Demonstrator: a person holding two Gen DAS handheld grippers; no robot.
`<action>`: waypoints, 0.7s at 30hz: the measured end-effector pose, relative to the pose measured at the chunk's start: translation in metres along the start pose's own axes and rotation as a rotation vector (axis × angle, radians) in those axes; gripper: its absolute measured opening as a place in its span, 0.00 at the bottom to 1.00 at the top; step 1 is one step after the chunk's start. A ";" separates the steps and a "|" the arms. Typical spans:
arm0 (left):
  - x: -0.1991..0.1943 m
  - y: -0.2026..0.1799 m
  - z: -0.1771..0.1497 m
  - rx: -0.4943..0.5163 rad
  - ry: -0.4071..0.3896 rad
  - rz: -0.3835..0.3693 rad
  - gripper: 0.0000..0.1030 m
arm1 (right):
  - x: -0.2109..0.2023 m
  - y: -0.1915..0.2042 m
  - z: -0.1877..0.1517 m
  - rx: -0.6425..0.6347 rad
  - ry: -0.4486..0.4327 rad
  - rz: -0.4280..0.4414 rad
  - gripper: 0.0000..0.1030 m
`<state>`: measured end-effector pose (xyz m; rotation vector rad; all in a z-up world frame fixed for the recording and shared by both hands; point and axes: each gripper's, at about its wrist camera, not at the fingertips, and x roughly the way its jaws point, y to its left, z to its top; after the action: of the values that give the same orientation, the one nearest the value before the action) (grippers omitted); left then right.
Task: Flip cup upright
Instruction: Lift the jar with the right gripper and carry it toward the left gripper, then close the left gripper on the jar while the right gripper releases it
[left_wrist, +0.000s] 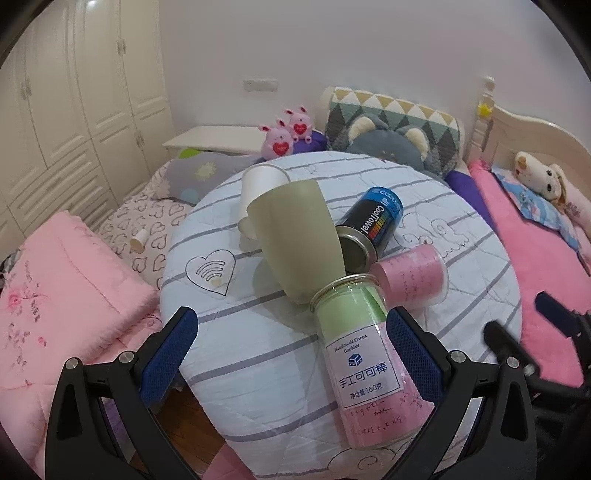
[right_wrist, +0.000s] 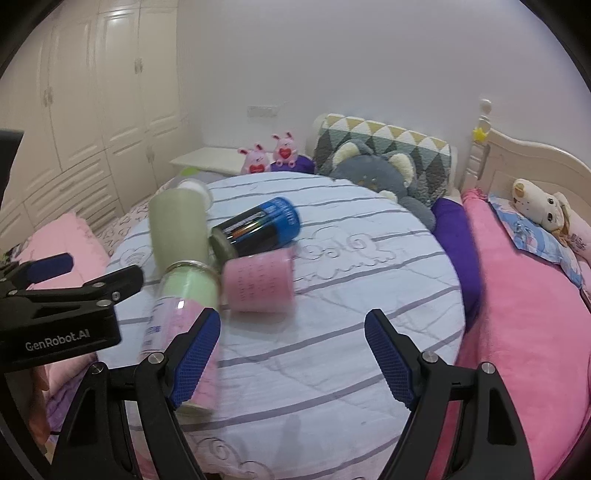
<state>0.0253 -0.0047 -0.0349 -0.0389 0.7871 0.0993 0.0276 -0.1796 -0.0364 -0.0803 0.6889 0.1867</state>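
An olive-green cup (left_wrist: 295, 236) lies tipped on the round quilted table (left_wrist: 258, 332), leaning on other containers; it also shows in the right wrist view (right_wrist: 177, 225). A white paper cup (left_wrist: 258, 188) lies behind it. My left gripper (left_wrist: 291, 354) is open and empty, above the near part of the table, with a clear jar (left_wrist: 362, 362) labelled cocoa cookies lying by its right finger. My right gripper (right_wrist: 291, 354) is open and empty over the table's near right part. The left gripper (right_wrist: 70, 280) shows at the left of the right wrist view.
A blue and black tin (left_wrist: 373, 221) and a pink-filled clear cup (left_wrist: 413, 273) lie on their sides beside the green cup. Pink bedding (left_wrist: 55, 295) lies left, a pink bed (right_wrist: 517, 295) right. Plush toys (left_wrist: 399, 147) and pillows sit behind the table.
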 end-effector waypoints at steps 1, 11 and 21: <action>0.001 -0.002 0.000 0.001 0.001 0.004 1.00 | -0.001 -0.005 0.001 0.005 -0.009 -0.004 0.80; 0.012 -0.021 -0.007 0.027 0.043 0.027 1.00 | -0.003 -0.038 0.006 0.047 -0.060 -0.024 0.80; 0.017 -0.029 -0.010 0.032 0.054 0.031 1.00 | 0.000 -0.045 0.006 0.048 -0.062 -0.010 0.80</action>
<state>0.0334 -0.0327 -0.0539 0.0011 0.8437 0.1152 0.0404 -0.2233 -0.0316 -0.0322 0.6309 0.1620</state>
